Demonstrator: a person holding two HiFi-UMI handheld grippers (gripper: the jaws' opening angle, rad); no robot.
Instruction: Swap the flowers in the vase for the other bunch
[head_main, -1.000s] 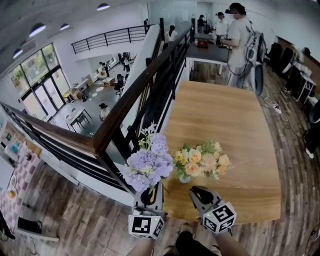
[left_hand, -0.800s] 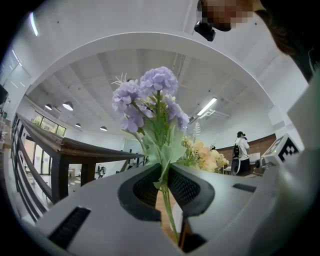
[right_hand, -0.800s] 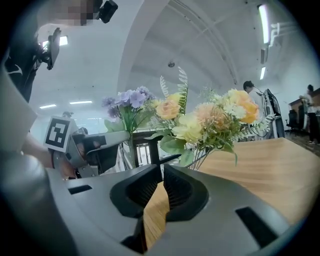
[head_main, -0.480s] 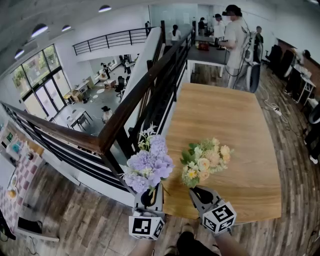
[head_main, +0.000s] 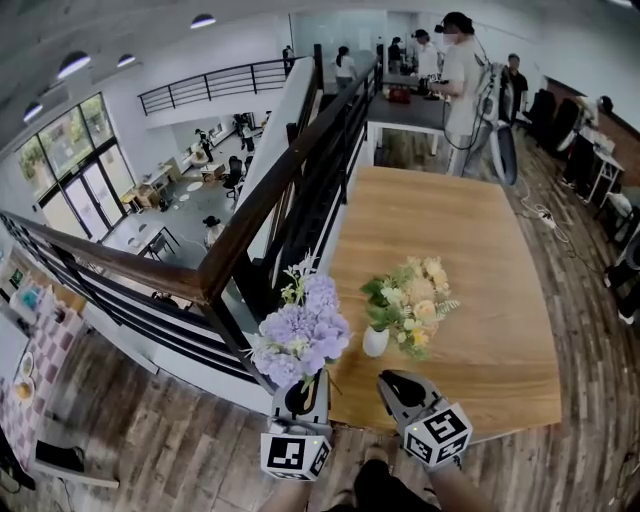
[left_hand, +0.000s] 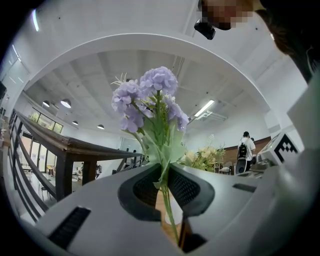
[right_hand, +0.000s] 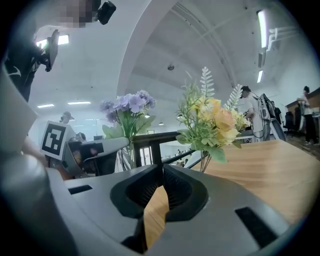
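Observation:
My left gripper (head_main: 300, 392) (left_hand: 162, 181) is shut on the stem of a purple flower bunch (head_main: 300, 335) (left_hand: 150, 100), held upright at the table's near left corner. A yellow and cream bunch (head_main: 410, 295) (right_hand: 210, 120) stands in a small white vase (head_main: 376, 342) on the wooden table (head_main: 470, 230), leaning right. The right gripper (head_main: 398, 383) (right_hand: 161, 172) sits just short of the vase, shut, with nothing between its pads. In the right gripper view the vase is hidden behind the jaws, and the purple bunch (right_hand: 127, 107) shows to the left.
A dark wooden railing (head_main: 270, 200) runs along the table's left side above a drop to a lower floor. Several people stand at a desk (head_main: 415, 105) beyond the table's far end. The table's front edge is right by both grippers.
The yellow bunch has shifted away from the right gripper and up the picture, and the white vase, hidden half a second ago, now shows under it. The purple bunch has barely moved.

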